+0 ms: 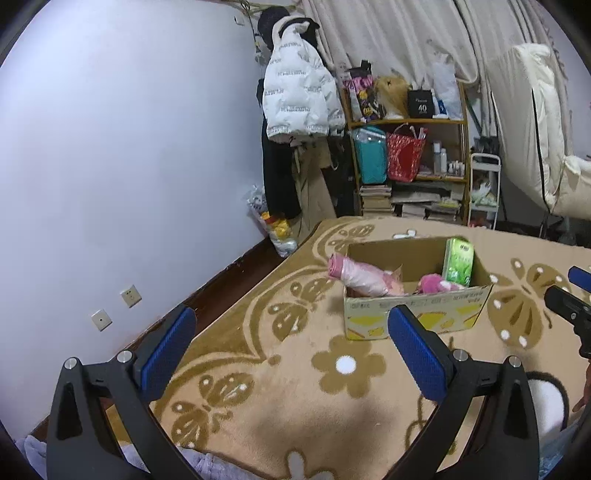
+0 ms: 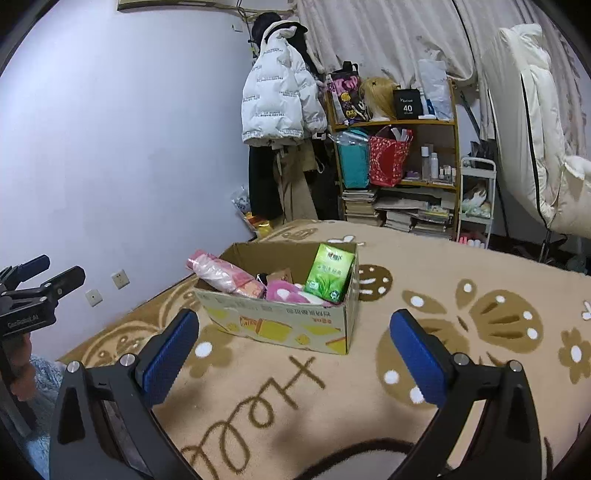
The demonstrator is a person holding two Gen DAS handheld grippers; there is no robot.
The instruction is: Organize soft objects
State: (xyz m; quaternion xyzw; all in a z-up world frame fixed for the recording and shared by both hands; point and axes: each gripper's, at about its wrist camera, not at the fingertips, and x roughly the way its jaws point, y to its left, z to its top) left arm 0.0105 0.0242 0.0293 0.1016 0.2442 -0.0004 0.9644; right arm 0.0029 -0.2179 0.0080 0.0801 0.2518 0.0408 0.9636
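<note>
Black claw (image 1: 291, 354) arms, ribbed blue pads (image 1: 168, 356), silver screws (image 1: 124, 356)

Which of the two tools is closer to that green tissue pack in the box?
About even, the right tool perhaps slightly nearer. The green tissue pack stands at the box's right end; the left tool faces it from further left.

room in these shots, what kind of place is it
Most likely a lived-in bedroom: a plush patterned blanket covers what looks like a bed, a white puffer jacket hangs on the wall, and a cluttered shelf stands before curtains.
</note>
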